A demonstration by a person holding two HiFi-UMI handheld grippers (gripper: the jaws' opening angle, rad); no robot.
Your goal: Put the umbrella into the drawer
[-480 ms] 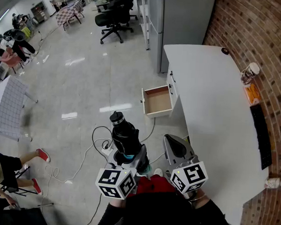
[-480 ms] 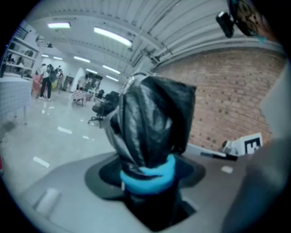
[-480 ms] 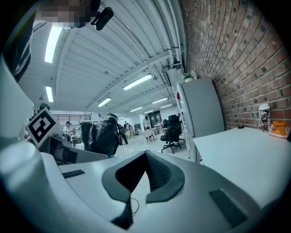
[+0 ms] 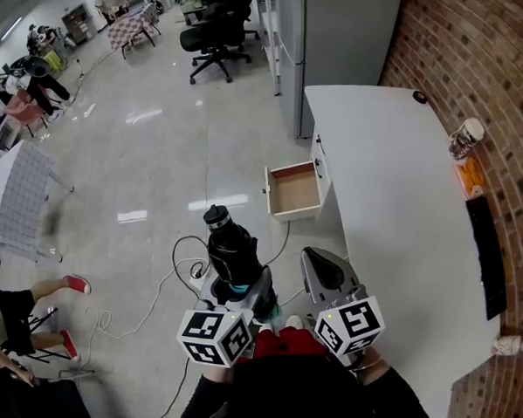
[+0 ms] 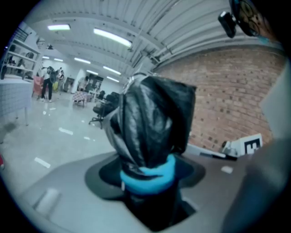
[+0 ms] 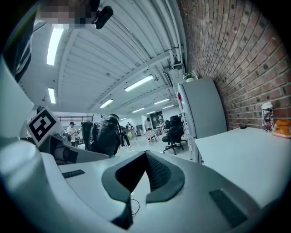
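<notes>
A folded black umbrella with a blue band sticks out forward from my left gripper, whose jaws are shut on its lower part. In the left gripper view the umbrella fills the middle, and the blue band sits right at the left gripper. My right gripper hangs beside it to the right, shut and holding nothing. In the right gripper view the right gripper has its pads together, with the umbrella at its left. The open drawer juts from the white desk ahead, and its inside is bare.
A cable lies on the floor below the umbrella. On the desk stand a cup and a black keyboard along the brick wall. A grey cabinet and an office chair stand beyond the drawer.
</notes>
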